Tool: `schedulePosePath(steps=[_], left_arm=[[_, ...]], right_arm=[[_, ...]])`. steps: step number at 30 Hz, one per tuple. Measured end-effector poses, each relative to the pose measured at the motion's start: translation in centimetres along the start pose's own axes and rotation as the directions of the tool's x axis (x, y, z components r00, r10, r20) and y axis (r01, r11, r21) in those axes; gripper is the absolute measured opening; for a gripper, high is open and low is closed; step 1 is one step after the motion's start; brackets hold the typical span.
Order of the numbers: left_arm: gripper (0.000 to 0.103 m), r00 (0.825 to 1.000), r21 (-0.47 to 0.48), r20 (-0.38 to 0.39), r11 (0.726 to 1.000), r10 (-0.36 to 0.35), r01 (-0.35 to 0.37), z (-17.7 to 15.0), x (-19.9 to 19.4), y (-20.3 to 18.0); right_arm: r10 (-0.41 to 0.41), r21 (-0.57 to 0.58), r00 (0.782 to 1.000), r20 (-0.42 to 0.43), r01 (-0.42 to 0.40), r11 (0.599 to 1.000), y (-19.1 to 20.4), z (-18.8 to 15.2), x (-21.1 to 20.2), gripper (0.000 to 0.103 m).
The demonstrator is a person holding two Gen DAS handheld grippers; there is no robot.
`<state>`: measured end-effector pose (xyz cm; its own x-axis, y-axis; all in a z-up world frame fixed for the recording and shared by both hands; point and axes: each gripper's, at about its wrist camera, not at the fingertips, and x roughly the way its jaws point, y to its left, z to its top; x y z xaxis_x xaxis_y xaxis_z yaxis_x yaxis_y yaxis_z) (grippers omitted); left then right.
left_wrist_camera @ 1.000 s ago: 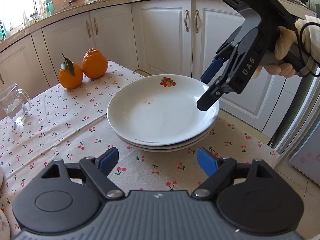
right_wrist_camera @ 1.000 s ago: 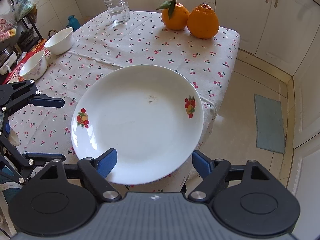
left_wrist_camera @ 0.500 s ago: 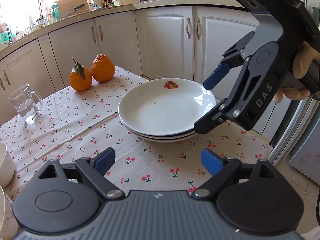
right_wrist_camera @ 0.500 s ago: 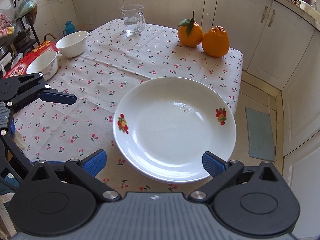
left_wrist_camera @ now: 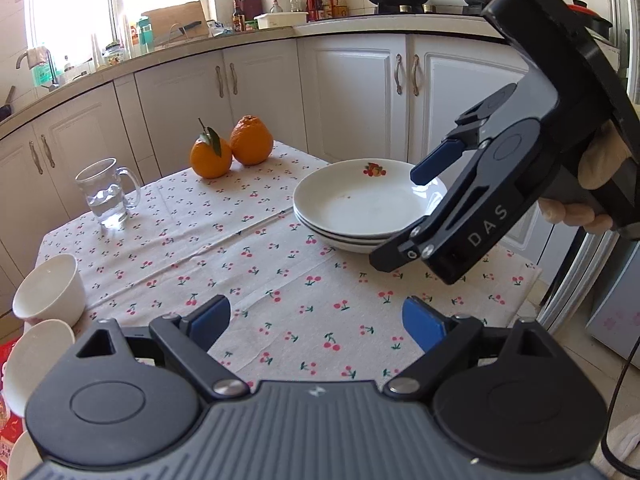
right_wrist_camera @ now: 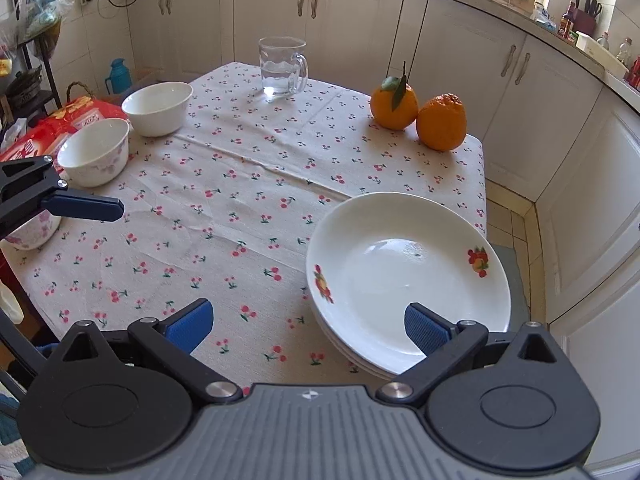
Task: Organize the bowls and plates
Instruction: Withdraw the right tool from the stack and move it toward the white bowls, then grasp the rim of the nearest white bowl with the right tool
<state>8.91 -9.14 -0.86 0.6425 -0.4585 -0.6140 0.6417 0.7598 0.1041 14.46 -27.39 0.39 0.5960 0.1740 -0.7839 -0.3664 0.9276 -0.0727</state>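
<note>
A stack of white plates [left_wrist_camera: 360, 208] with fruit prints sits at the table's right corner; it also shows in the right wrist view [right_wrist_camera: 408, 276]. My right gripper [right_wrist_camera: 306, 326] is open and empty just above the stack's near rim, seen from the side in the left wrist view [left_wrist_camera: 404, 216]. My left gripper [left_wrist_camera: 316, 322] is open and empty over the cloth, back from the stack. Two white bowls [right_wrist_camera: 158, 108] [right_wrist_camera: 94, 152] stand at the table's left edge; a third flowered bowl [right_wrist_camera: 30, 228] is partly hidden behind my left gripper's finger.
A glass mug of water [right_wrist_camera: 282, 66] stands at the far side and two oranges [right_wrist_camera: 418, 114] at the far right corner. A red package [right_wrist_camera: 60, 124] lies behind the bowls. White cabinets [left_wrist_camera: 360, 92] surround the table.
Both grippers have pulled back and up from the plate stack, so more of the table and the bowls come into view. The top plate stays on the stack.
</note>
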Motion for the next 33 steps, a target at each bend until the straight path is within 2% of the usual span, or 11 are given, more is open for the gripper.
schedulePosePath(steps=[6, 14, 19, 25, 29, 33], left_arm=[[0.093, 0.999, -0.038, 0.01, 0.998, 0.045, -0.044, -2.4, -3.4, 2.1], [0.093, 0.99, -0.122, -0.006, 0.983, 0.141, -0.141, -5.9, -7.4, 5.7], [0.093, 0.977, -0.127, -0.024, 0.969, 0.212, -0.213, -7.9, -9.7, 7.6], [0.093, 0.956, -0.116, -0.088, 0.95, 0.281, -0.29, -10.3, -10.7, 9.9], [0.093, 0.95, -0.141, -0.125, 0.943, 0.286, -0.302, -11.8, -10.6, 11.1], [0.093, 0.956, -0.179, -0.134, 0.942, 0.262, -0.283, -12.8, -10.1, 11.9]], right_arm=[[0.008, -0.003, 0.999, 0.046, -0.008, 1.0, 4.9, 0.3, 0.0, 0.103], [0.083, 0.001, 0.993, 0.083, -0.083, 0.997, 10.9, 0.6, 1.0, 0.103], [0.143, -0.022, 0.984, 0.108, -0.141, 0.99, 13.5, 1.8, 1.0, 0.103], [0.232, -0.095, 0.961, 0.147, -0.22, 0.971, 16.1, 3.9, 1.0, 0.103], [0.275, -0.154, 0.952, 0.135, -0.254, 0.955, 18.0, 5.1, 1.7, 0.103], [0.326, -0.199, 0.938, 0.115, -0.3, 0.933, 19.9, 6.1, 2.8, 0.103]])
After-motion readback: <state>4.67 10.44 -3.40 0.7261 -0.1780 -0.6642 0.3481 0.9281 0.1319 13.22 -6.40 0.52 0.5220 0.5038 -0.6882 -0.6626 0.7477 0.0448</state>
